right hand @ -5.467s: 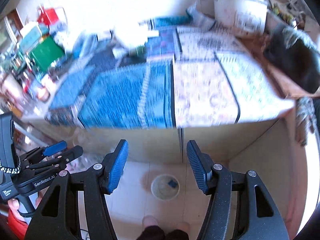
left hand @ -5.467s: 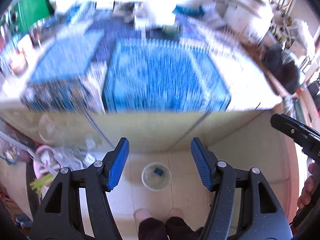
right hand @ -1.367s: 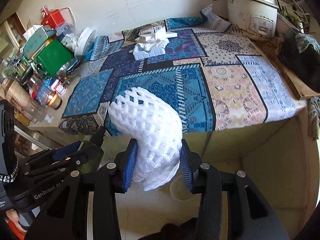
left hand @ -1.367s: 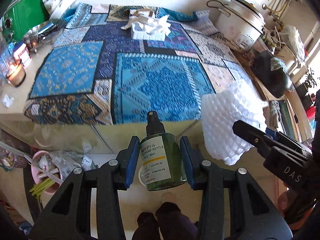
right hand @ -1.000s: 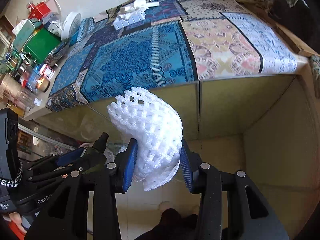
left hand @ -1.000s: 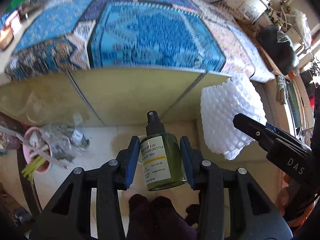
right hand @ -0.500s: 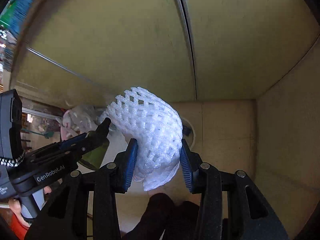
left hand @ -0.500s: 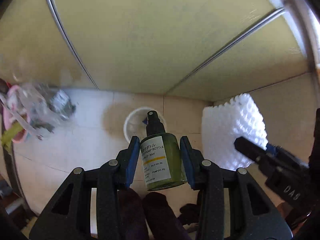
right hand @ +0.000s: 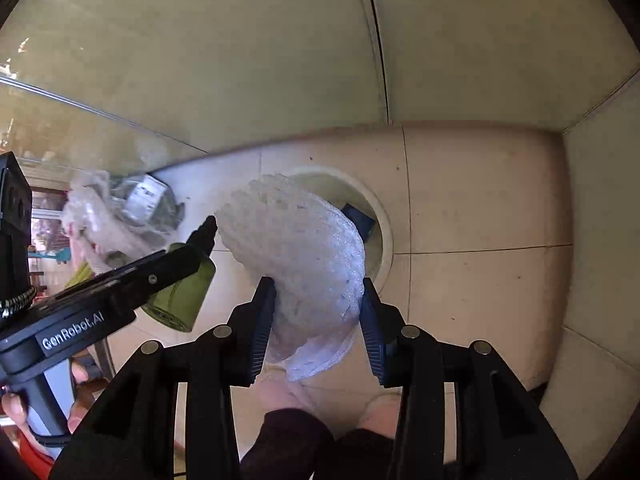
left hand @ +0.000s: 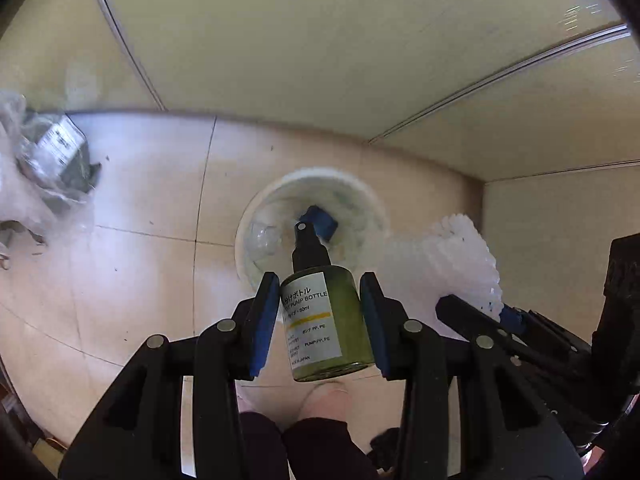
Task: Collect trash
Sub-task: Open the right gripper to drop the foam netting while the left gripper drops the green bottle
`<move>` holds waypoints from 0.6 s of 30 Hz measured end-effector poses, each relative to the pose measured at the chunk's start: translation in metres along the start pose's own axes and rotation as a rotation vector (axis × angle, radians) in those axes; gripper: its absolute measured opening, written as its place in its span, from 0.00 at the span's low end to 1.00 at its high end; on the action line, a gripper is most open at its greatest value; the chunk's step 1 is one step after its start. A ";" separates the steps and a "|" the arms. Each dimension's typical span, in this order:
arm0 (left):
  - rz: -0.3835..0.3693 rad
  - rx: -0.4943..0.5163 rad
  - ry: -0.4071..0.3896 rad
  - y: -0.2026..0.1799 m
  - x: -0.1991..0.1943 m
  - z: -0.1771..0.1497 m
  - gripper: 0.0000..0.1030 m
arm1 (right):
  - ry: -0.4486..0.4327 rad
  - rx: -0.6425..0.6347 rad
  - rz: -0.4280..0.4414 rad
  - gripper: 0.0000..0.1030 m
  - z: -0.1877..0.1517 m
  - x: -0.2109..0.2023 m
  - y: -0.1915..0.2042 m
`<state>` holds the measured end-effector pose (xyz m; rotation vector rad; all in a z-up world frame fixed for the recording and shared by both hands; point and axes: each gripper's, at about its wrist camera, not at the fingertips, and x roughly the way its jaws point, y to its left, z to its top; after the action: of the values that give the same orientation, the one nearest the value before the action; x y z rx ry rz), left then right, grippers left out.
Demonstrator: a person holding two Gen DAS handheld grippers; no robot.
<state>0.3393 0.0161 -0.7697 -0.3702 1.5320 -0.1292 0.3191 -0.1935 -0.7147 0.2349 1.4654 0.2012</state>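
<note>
My left gripper (left hand: 320, 320) is shut on a green pump bottle (left hand: 324, 320) with a white label and black spray top. It hangs over a white round bin (left hand: 372, 204) on the tiled floor; the bin holds a blue item (left hand: 320, 222). My right gripper (right hand: 318, 320) is shut on a white foam net (right hand: 304, 256), held above the same bin (right hand: 384, 224). The foam net (left hand: 460, 256) also shows at the right of the left wrist view, and the green bottle (right hand: 180, 296) at the left of the right wrist view.
Pale cabinet fronts (left hand: 320, 40) rise behind the bin, and a wall (right hand: 600, 240) closes the right side. A crumpled clear plastic bag with packaging (left hand: 44, 176) lies on the floor to the left. The person's feet (left hand: 324, 404) stand just below the grippers.
Both grippers have tipped down from the patterned tabletop to the floor and moved closer to the bin, still holding the bottle and the foam net.
</note>
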 end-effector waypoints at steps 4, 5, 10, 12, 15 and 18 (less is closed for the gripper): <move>0.017 -0.002 0.027 0.008 0.036 -0.001 0.39 | 0.000 0.007 -0.010 0.37 0.001 0.028 -0.001; 0.025 0.000 0.030 0.009 0.043 -0.001 0.39 | 0.003 0.007 -0.014 0.38 0.004 0.033 -0.004; 0.003 -0.021 0.057 0.014 0.062 -0.005 0.40 | 0.024 0.010 -0.007 0.43 0.007 0.044 -0.018; 0.012 -0.015 0.069 0.015 0.065 -0.006 0.40 | 0.032 -0.002 -0.001 0.44 0.007 0.044 -0.021; 0.035 -0.011 0.078 0.015 0.069 -0.005 0.40 | 0.044 -0.013 0.004 0.49 0.009 0.045 -0.026; 0.027 -0.017 0.082 0.014 0.068 -0.006 0.40 | 0.047 -0.023 0.026 0.50 0.010 0.045 -0.028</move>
<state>0.3348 0.0072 -0.8390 -0.3615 1.6193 -0.1114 0.3327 -0.2083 -0.7641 0.2322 1.5066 0.2457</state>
